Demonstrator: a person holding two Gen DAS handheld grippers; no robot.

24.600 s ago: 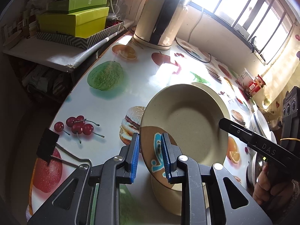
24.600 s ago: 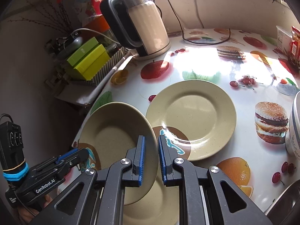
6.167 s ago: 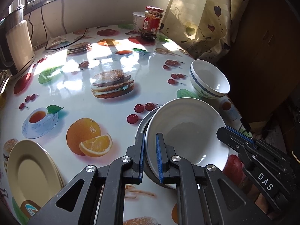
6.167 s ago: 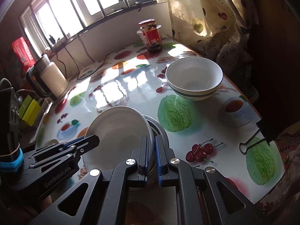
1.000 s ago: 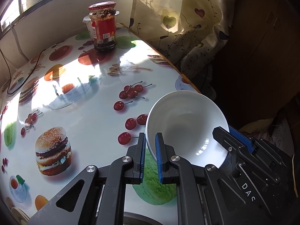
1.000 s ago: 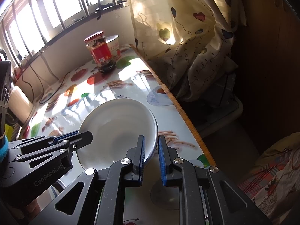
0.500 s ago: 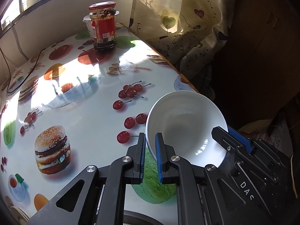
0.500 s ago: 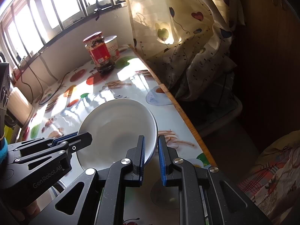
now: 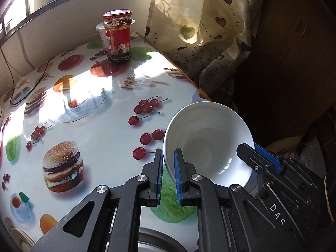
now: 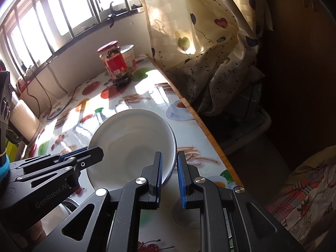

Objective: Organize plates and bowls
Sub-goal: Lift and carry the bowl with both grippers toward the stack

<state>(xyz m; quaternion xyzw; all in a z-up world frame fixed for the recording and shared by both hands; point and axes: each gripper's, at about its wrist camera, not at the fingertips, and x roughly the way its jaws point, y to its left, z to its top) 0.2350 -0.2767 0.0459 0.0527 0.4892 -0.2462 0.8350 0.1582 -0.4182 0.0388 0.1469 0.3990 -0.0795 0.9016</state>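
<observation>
white bowl held by both rims

left wrist: left gripper (image 9: 168, 175) pinched narrow on the near rim of the white bowl (image 9: 208, 145), tilted at the table (image 9: 90, 113) edge by a printed green fruit. right gripper (image 9: 260, 157) grips the far rim.

right wrist: right gripper (image 10: 169, 176) clamps the rim too; a two-sided hold likely steadies it. jar (image 10: 116, 65) well apart.
</observation>
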